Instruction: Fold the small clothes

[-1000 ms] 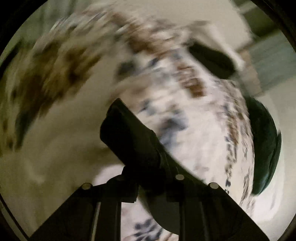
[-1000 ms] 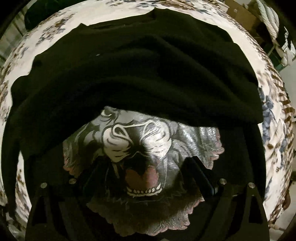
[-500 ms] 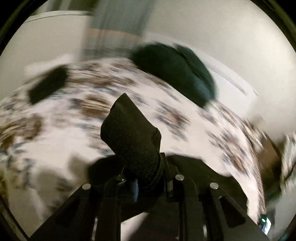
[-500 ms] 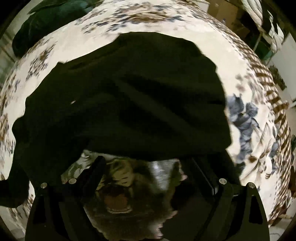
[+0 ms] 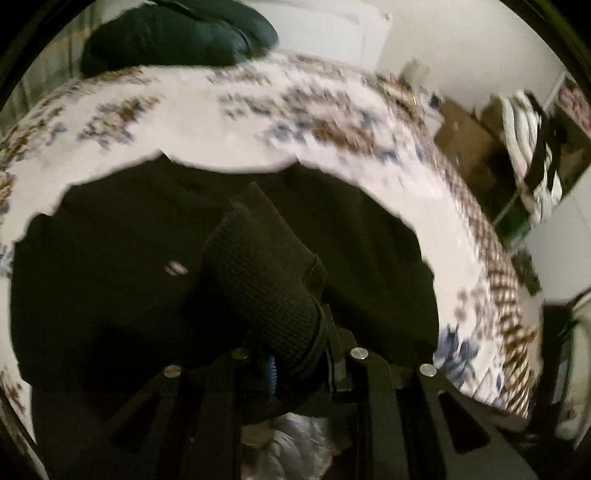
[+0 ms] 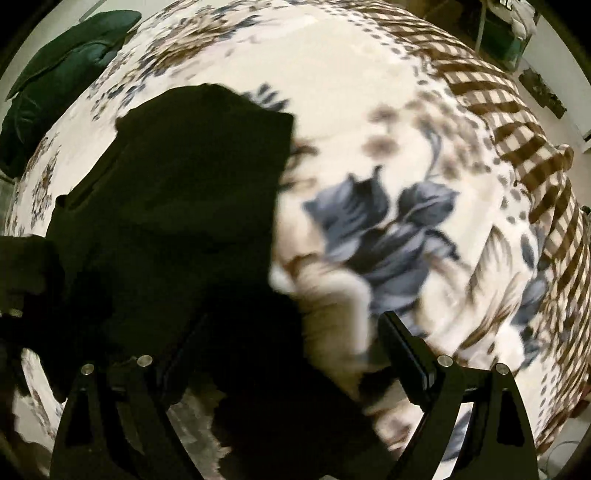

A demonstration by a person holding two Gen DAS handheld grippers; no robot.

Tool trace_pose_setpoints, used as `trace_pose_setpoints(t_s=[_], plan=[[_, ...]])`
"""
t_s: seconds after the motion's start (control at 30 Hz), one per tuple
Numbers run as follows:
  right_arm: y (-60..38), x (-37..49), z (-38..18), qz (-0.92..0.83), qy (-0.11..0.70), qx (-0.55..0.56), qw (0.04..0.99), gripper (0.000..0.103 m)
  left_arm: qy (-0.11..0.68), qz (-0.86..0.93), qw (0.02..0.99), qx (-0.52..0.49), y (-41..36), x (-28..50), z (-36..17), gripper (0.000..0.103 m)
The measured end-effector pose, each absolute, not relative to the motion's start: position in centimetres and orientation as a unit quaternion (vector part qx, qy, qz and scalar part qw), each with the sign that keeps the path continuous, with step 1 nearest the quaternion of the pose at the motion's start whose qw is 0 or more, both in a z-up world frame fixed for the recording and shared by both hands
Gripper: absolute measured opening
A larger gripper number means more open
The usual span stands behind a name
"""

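A black T-shirt [image 5: 110, 258] lies spread on a floral bedspread [image 5: 295, 110]. My left gripper [image 5: 299, 354] hovers over it, shut on a bunched fold of its black knit fabric [image 5: 258, 277] that sticks up between the jaws. A sliver of the shirt's pale printed front [image 5: 295, 443] shows below the fingers. In the right wrist view the shirt [image 6: 184, 184] fills the left half, with its right edge running down the middle. My right gripper [image 6: 291, 343] points down over that edge, its jaws wide open and gripping nothing. The picture is blurred.
A dark green pillow [image 5: 177, 33] [image 6: 55, 74] lies at the far side of the bed. The bedspread [image 6: 369, 129] has a brown checked border on the right. Beyond the bed's right edge are cardboard boxes [image 5: 465, 136] and hanging clothes [image 5: 524, 122].
The left gripper swung across the bed, still gripping the black fold, and now sits over the shirt. The right gripper slid from the lion print to the shirt's right edge.
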State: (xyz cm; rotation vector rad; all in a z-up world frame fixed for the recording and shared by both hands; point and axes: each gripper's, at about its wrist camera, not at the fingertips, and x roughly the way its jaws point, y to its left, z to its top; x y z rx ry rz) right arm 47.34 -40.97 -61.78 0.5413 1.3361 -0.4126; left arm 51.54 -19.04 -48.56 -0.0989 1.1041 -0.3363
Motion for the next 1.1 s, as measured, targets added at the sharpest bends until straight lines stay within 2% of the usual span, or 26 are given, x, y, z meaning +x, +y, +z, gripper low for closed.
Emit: trace_pose_setpoints(t_s=[0.1,0.13,0.17,0.23,0.33,0.47,0.6,0.73,0.77,0.8,0.87,1.1], plan=[[-42.0,47.1,-61.6,-0.174,0.606,0.253,0.734,0.093,0.544,-0.151,0.825,-0.026,-19.0,51.6,-49.2,0.029],[-42.4,46.8,-61.4,-0.168,0.604,0.261,0.734,0.093,0.541,-0.147,0.828,-0.024,-18.8,51.0,-48.8,0.045],[-42.9,46.6,-61.1,-0.164,0.602,0.268,0.734,0.093,0.539,-0.145,0.829,-0.025,-18.2,50.7,-48.2,0.072],[-43.8,46.0,-60.2,-0.154,0.591,0.290,0.737,0.093,0.529,-0.137,0.837,-0.035,-16.3,50.2,-46.4,0.095],[-44.3,45.3,-58.6,-0.127,0.567,0.330,0.744,0.093,0.515,-0.110,0.848,-0.058,-12.3,49.5,-44.2,0.095],[-42.9,46.8,-57.0,-0.057,0.552,0.358,0.751,0.093,0.511,-0.009,0.857,-0.067,-5.6,48.5,-44.7,0.095],[-39.1,50.0,-57.0,-0.022,0.571,0.291,0.767,0.093,0.534,0.073,0.838,-0.078,0.1,48.5,-47.5,0.095],[-37.1,52.8,-59.7,-0.034,0.615,0.219,0.757,0.091,0.546,0.113,0.826,-0.083,3.0,48.8,-49.7,0.095],[-36.8,53.2,-60.1,-0.040,0.620,0.202,0.757,0.079,0.545,0.119,0.826,-0.082,3.3,48.9,-50.0,0.095],[-36.5,53.4,-60.3,-0.038,0.619,0.192,0.760,0.052,0.545,0.122,0.826,-0.079,3.5,49.0,-50.3,0.095],[-35.9,53.3,-60.0,-0.049,0.613,0.163,0.771,0.013,0.542,0.124,0.828,-0.077,3.7,49.4,-50.3,0.095],[-38.6,52.0,-54.2,-0.091,0.534,0.161,0.825,0.009,0.533,0.117,0.834,-0.083,4.4,51.0,-49.3,0.095]])
